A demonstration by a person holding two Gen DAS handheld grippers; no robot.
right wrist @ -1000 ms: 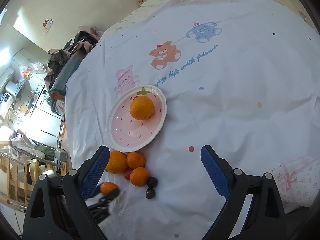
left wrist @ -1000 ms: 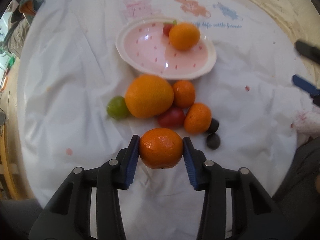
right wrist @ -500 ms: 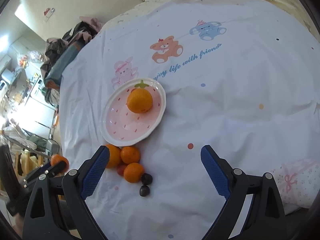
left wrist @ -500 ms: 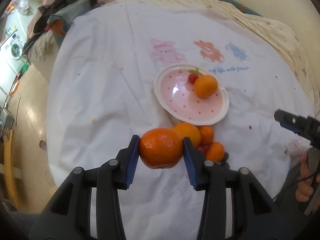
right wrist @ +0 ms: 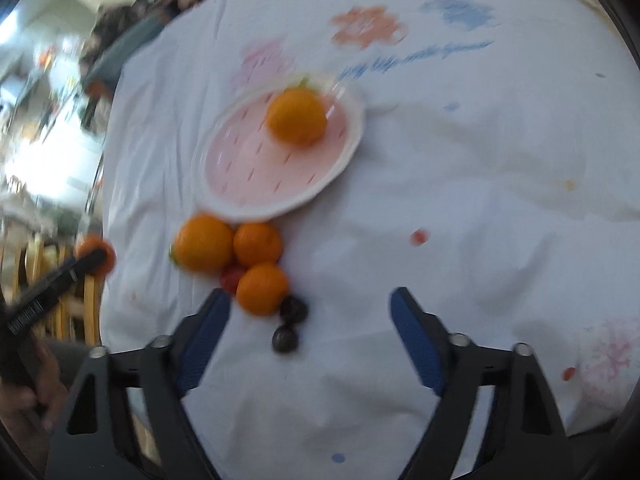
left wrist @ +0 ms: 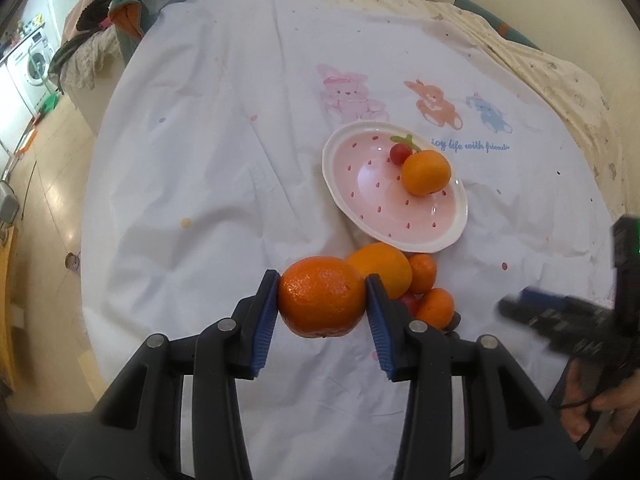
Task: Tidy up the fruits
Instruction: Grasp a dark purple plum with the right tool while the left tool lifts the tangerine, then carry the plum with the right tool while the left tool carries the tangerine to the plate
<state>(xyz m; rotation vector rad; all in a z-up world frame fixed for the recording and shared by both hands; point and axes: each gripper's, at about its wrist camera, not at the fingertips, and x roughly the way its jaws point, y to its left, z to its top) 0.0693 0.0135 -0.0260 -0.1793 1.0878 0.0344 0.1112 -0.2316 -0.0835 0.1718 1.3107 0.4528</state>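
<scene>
1. The left tool (left wrist: 322, 308) is clamped on a mandarin (left wrist: 321, 297), held above the white cloth (left wrist: 208, 184) on the surface.
2. The right tool (right wrist: 310, 322) stands apart, its jaws just closing somewhat, nothing between the pads, over the fruit pile (right wrist: 236, 256).
3. The pink plate (left wrist: 360, 204), near the cloth's middle, carries one orange (left wrist: 426, 173).

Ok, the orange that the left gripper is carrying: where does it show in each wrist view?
Left wrist view: the held orange sits low in the middle, clamped between the left gripper's blue pads.
Right wrist view: the same orange is small and blurred at the left edge, partly behind a dark finger.
Shared landmark: the pink strawberry plate, with the loose fruit pile just below it in both.
</scene>
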